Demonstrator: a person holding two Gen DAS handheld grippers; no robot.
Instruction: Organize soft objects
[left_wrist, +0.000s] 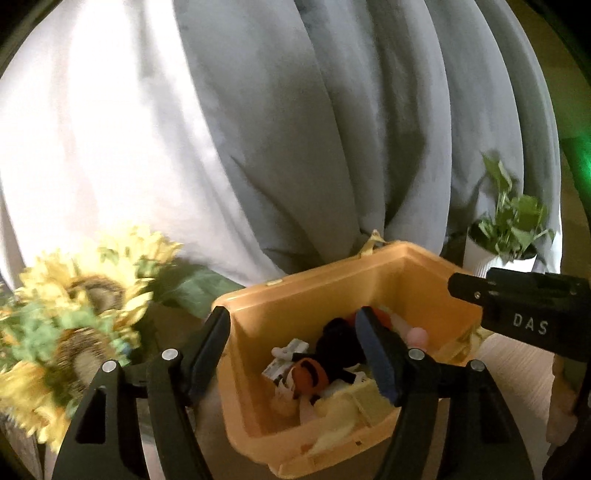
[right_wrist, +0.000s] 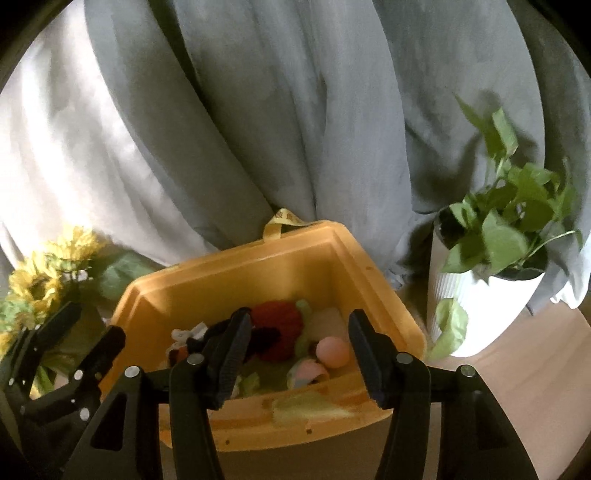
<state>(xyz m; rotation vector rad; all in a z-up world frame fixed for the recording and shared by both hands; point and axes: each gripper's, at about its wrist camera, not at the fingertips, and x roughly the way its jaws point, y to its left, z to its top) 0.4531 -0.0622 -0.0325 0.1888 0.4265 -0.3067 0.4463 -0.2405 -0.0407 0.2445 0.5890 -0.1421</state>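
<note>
Small plush toys (right_wrist: 280, 328), fuzzy and rounded, in red, black, pink and pale yellow, heaped inside smooth orange plastic bin (right_wrist: 373, 280) on pale wooden desk (right_wrist: 524, 365), before grey folded curtain (right_wrist: 295, 110). Left hand-held gripper (left_wrist: 291, 350) and right hand-held gripper (right_wrist: 297, 350) both released, empty, above bin.

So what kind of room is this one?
Probably a home living space: long grey curtains behind, a potted plant, sunflowers, and a yellow bin of soft toys on a wooden surface.
</note>
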